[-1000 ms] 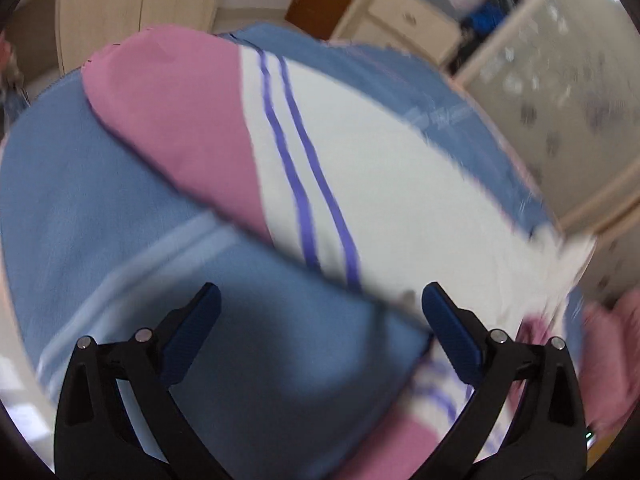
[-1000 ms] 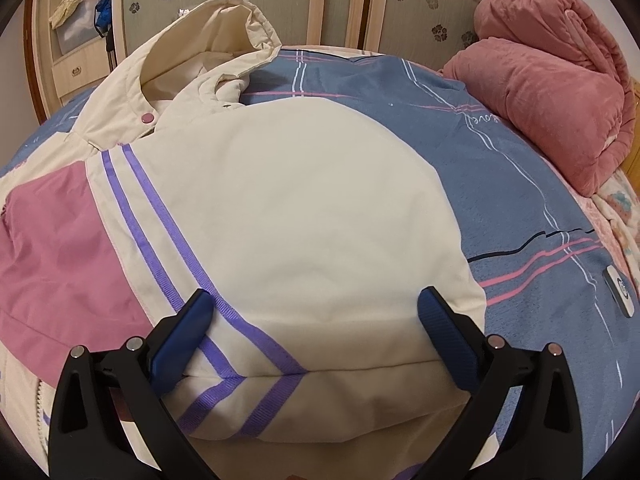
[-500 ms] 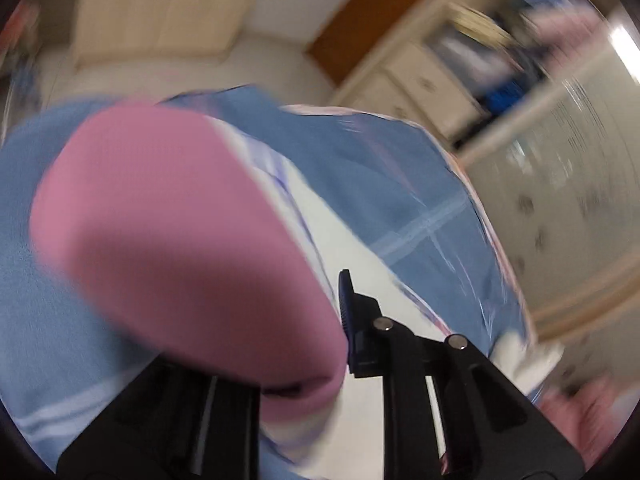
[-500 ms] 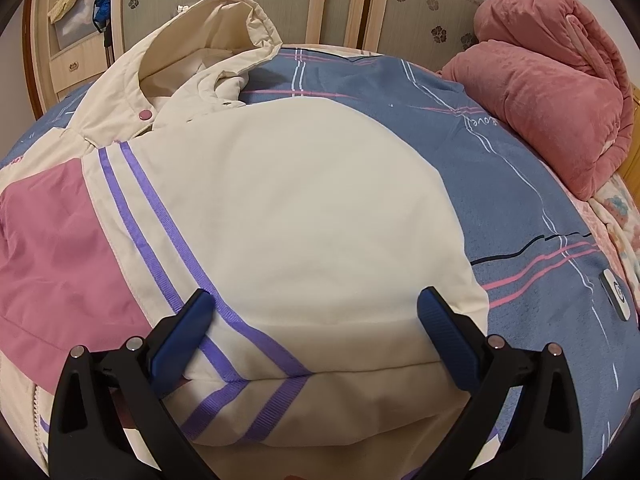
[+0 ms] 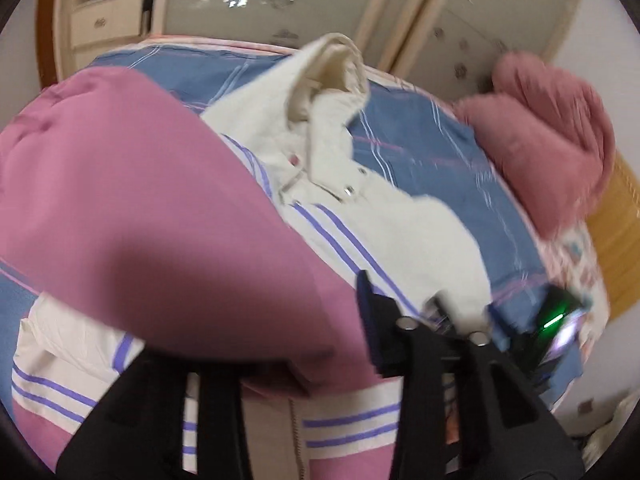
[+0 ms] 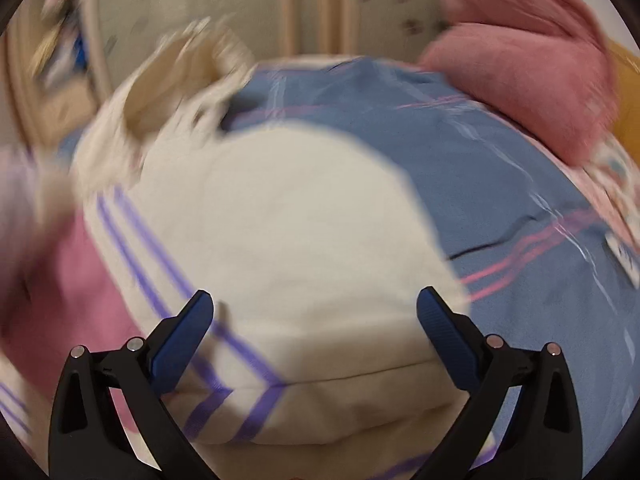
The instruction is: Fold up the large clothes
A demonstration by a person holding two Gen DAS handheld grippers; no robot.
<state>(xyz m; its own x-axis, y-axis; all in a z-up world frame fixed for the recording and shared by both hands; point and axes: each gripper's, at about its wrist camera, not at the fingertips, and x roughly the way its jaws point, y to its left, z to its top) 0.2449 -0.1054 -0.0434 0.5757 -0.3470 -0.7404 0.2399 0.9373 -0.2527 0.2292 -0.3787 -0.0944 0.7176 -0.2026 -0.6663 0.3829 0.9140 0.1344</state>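
A cream hooded jacket (image 6: 304, 232) with pink panels and purple stripes lies on a blue striped bed sheet (image 6: 500, 168). My left gripper (image 5: 320, 344) is shut on the jacket's pink sleeve (image 5: 140, 208) and holds it lifted over the jacket body (image 5: 404, 232); the sleeve hides the left finger. The cream hood (image 5: 336, 68) lies at the far end. My right gripper (image 6: 314, 316) is open and empty, its blue fingertips (image 6: 188, 328) just above the cream folded side of the jacket. The right gripper also shows in the left wrist view (image 5: 552, 320) with a green light.
A rolled pink blanket (image 6: 532, 64) lies at the bed's far right, also in the left wrist view (image 5: 556, 136). Wardrobe doors (image 5: 288, 4) stand behind the bed. A chest of drawers (image 5: 104, 24) is at the far left.
My left gripper closed on the pink sleeve, lifted it and swung it across over the jacket toward the right. My right gripper stayed open and shifted slightly; its view is now blurred.
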